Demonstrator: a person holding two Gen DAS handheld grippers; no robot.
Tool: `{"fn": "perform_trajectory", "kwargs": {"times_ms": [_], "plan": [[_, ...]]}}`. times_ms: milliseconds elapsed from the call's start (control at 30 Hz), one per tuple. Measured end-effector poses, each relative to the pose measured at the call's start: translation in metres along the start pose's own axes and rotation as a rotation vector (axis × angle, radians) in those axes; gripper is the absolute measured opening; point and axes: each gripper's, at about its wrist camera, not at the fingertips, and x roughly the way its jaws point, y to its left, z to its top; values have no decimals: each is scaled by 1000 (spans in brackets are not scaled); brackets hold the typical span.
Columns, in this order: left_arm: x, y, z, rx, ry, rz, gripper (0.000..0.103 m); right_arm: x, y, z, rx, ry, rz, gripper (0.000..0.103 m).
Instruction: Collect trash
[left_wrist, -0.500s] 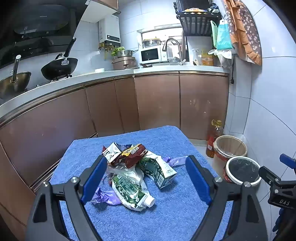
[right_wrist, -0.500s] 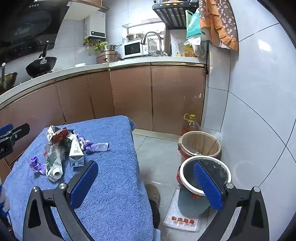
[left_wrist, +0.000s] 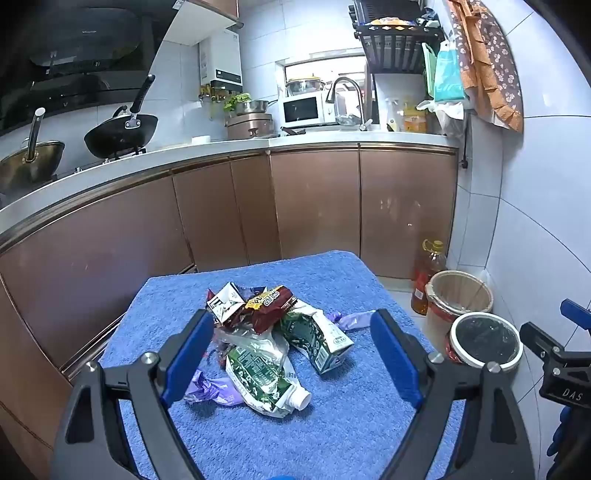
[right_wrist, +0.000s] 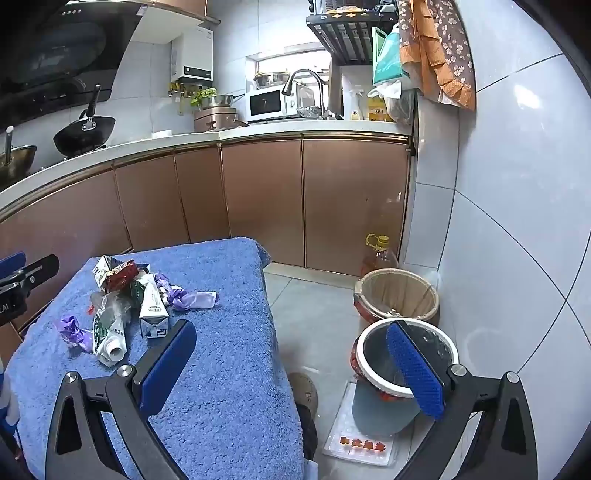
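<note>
A heap of trash lies on the blue towel-covered table (left_wrist: 332, 435): a green-and-white spouted pouch (left_wrist: 258, 373), a crushed green carton (left_wrist: 317, 339), a red-brown snack wrapper (left_wrist: 269, 304), a white carton scrap (left_wrist: 225, 299) and purple plastic (left_wrist: 210, 387). My left gripper (left_wrist: 293, 356) stands open just in front of the heap, nothing between its fingers. The right wrist view has the same heap (right_wrist: 122, 306) at the left. My right gripper (right_wrist: 291, 369) is open and empty over the table's right edge, its right finger (right_wrist: 413, 369) in front of the white-rimmed bin (right_wrist: 436, 343).
On the floor right of the table stand a white-rimmed bin with a black liner (left_wrist: 484, 339), a wooden basket bin (left_wrist: 460, 291) and an oil bottle (left_wrist: 428, 273). Brown cabinets (left_wrist: 314, 206) and a tiled wall close the space. A shoe (right_wrist: 304, 391) shows by the table.
</note>
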Motion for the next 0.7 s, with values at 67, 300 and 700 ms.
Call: {"fn": "perform_trajectory", "kwargs": {"times_ms": [67, 300, 700], "plan": [[0, 0, 0, -1, -2, 0, 86, -1, 0, 0, 0, -7, 1, 103], [-8, 3, 3, -2, -11, 1, 86, -4, 2, 1, -3, -18, 4, 103], [-13, 3, 6, -9, -15, 4, 86, -10, -1, 3, -5, -37, -5, 103]]}}
